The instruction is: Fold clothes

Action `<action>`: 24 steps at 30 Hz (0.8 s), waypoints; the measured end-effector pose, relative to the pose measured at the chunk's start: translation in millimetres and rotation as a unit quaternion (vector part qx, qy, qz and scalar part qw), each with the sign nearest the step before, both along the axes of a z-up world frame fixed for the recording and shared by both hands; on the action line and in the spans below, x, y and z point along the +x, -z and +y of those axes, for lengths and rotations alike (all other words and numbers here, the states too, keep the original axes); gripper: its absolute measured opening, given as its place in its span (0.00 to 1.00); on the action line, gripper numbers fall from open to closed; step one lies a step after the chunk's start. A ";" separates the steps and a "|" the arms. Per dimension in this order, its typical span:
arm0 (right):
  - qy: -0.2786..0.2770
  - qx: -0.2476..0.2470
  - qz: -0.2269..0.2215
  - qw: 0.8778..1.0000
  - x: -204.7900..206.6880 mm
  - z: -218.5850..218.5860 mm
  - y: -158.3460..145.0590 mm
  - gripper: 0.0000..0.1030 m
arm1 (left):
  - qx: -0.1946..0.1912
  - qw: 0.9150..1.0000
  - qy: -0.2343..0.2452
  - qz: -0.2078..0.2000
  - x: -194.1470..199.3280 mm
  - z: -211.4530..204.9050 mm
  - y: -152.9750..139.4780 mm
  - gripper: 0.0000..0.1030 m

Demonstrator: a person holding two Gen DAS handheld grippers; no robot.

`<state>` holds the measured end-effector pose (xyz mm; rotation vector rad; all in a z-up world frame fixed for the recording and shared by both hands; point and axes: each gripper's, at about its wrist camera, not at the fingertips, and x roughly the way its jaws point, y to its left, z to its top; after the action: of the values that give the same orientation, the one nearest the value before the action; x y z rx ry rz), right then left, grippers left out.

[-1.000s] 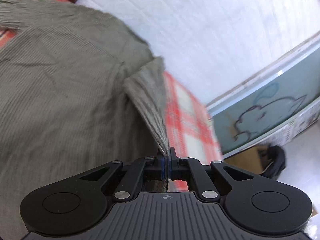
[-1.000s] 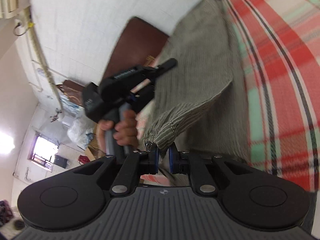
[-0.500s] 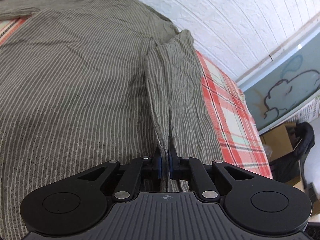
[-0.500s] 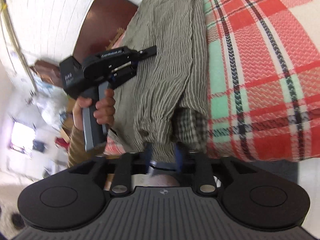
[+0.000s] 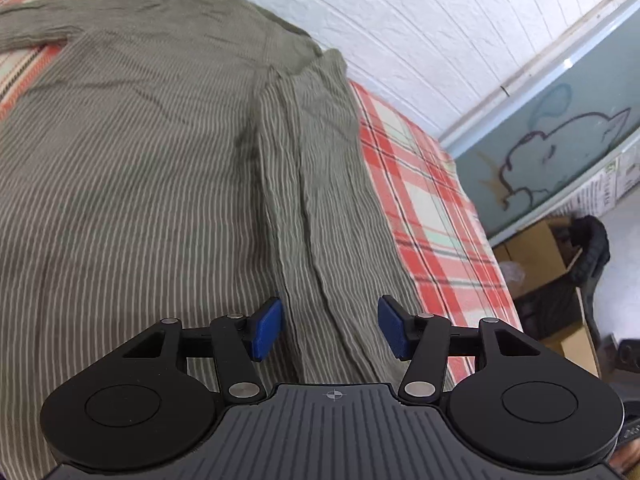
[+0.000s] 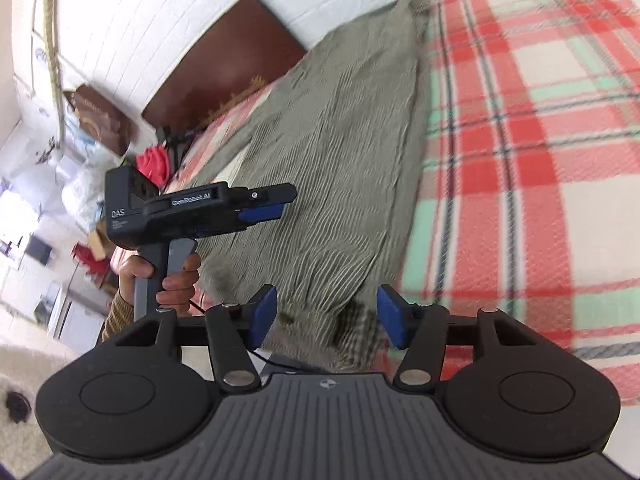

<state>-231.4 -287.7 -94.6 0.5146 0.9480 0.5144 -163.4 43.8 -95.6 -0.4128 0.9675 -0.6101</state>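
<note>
A grey-green striped shirt lies spread on a red, white and green plaid blanket. One sleeve is folded lengthwise along the shirt's right side. My left gripper is open just above the sleeve's near end, blue pads apart, holding nothing. In the right wrist view the shirt runs away from me, and my right gripper is open over its near hem, where a checked lining shows. A hand holds the left gripper over the shirt's left edge.
A white brick wall borders the bed, with a brown headboard at its end. A pale green panel with a cartoon drawing and cardboard boxes stand beyond the bed's right side. Room clutter fills the far left.
Both grippers were shut on shirt fabric, lifted the sleeve across, laid it down and have now opened. The sleeve lies flat on the shirt.
</note>
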 end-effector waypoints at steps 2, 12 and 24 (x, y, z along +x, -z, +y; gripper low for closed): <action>-0.007 -0.003 0.005 1.000 0.5 8.2 7.9 0.59 | -0.005 1.000 0.001 0.006 -6.9 1.8 3.4 0.66; -0.023 0.001 0.013 1.000 8.0 21.2 26.4 0.08 | -0.006 1.000 0.025 0.002 -24.9 0.3 3.1 0.22; -0.038 0.025 0.012 0.999 3.8 -7.1 -2.2 0.38 | 0.027 0.999 0.014 -0.038 -10.6 13.7 -25.5 0.63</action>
<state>-227.6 -294.8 -92.4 0.5325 0.9833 0.6027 -174.0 57.5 -70.1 -0.3265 0.9170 -0.6201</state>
